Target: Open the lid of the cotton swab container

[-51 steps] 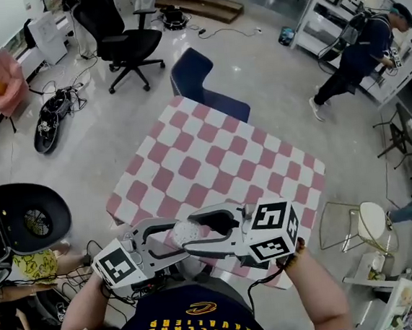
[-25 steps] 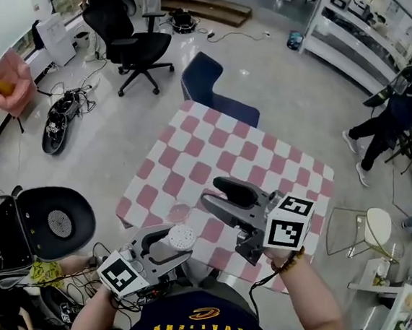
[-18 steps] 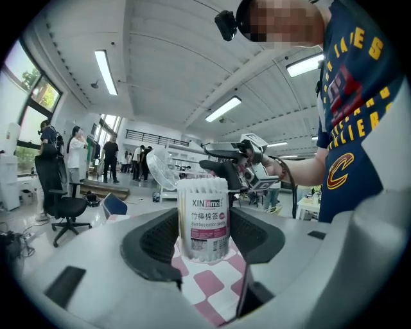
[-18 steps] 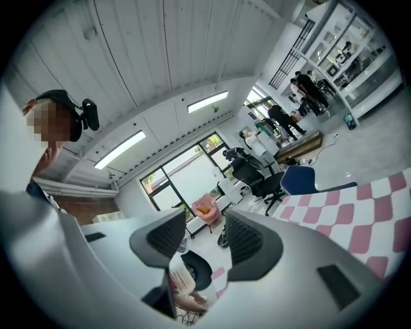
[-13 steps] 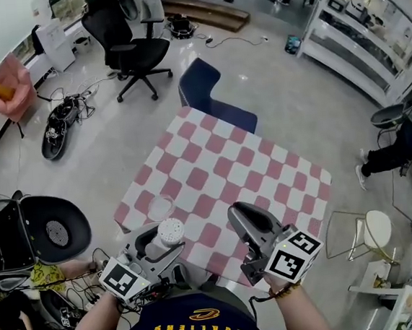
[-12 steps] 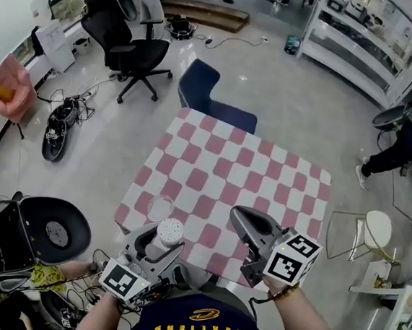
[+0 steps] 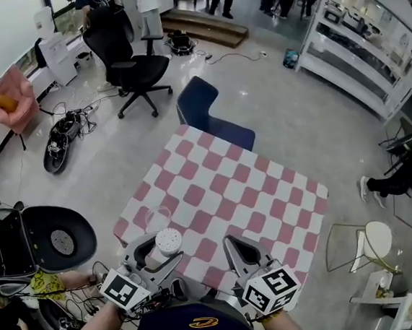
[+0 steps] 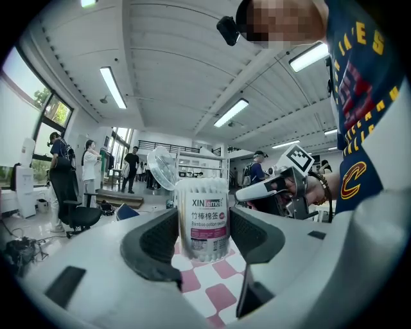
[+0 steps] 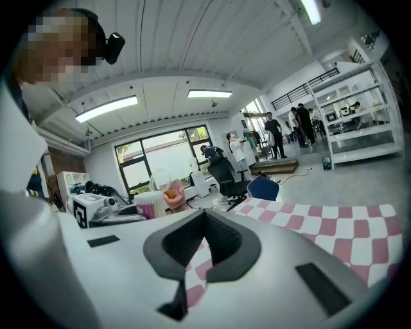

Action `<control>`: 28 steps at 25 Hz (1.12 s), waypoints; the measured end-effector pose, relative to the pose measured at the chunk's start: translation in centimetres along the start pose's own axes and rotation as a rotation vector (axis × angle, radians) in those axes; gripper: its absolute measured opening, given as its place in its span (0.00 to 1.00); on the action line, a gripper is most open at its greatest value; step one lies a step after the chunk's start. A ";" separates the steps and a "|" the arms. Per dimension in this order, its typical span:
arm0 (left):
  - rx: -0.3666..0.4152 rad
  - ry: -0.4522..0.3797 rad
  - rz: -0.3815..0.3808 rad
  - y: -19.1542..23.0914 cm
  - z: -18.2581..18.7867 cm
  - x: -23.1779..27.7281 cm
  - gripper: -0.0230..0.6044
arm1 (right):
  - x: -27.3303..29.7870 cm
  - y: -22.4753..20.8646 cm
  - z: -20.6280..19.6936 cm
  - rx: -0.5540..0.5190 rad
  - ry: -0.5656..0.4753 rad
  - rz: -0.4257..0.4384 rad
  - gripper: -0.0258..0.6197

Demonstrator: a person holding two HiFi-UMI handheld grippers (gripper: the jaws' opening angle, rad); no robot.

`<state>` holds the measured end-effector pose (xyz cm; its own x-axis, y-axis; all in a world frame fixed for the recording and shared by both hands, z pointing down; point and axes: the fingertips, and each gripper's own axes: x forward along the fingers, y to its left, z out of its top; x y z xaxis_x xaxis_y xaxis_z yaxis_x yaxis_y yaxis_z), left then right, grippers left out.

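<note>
The cotton swab container (image 7: pixel 167 239) is a clear tub with a pink label, held upright over the near left edge of the table. My left gripper (image 7: pixel 160 253) is shut on its sides. In the left gripper view the container (image 8: pixel 203 218) fills the gap between the pads, full of swabs, and its clear lid (image 8: pixel 164 168) stands flipped up behind it at the left. My right gripper (image 7: pixel 233 243) is to the container's right, shut with nothing in it. In the right gripper view the jaws (image 9: pixel 205 218) meet, and the container (image 9: pixel 151 204) shows at the left.
A pink and white checked table (image 7: pixel 223 188) lies ahead. A blue chair (image 7: pixel 204 103) stands at its far side, with a black office chair (image 7: pixel 125 41) beyond. A round black chair (image 7: pixel 61 240) sits at my left. People walk in the background.
The right gripper was open over the table; it has dropped back toward me and its jaws have shut empty. The left gripper keeps its hold on the container, lid up.
</note>
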<state>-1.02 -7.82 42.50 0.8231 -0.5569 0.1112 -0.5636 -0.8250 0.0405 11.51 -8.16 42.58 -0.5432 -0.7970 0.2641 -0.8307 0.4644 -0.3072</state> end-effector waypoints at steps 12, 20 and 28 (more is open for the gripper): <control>-0.032 0.012 0.009 -0.7 -0.5 0.8 0.44 | -0.9 -1.6 0.0 -0.054 -0.007 -0.060 0.06; -0.043 0.023 0.012 -1.2 -1.0 0.5 0.44 | -1.7 -0.9 1.0 -0.052 -0.045 -0.033 0.06; -0.050 0.018 0.011 -1.5 -1.1 0.7 0.44 | -1.7 -0.5 0.5 -0.049 -0.036 -0.022 0.06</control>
<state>0.32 -6.81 43.62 0.8155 -0.5641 0.1296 -0.5761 -0.8125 0.0889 12.89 -7.22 41.82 -0.5211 -0.8201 0.2366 -0.8476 0.4646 -0.2563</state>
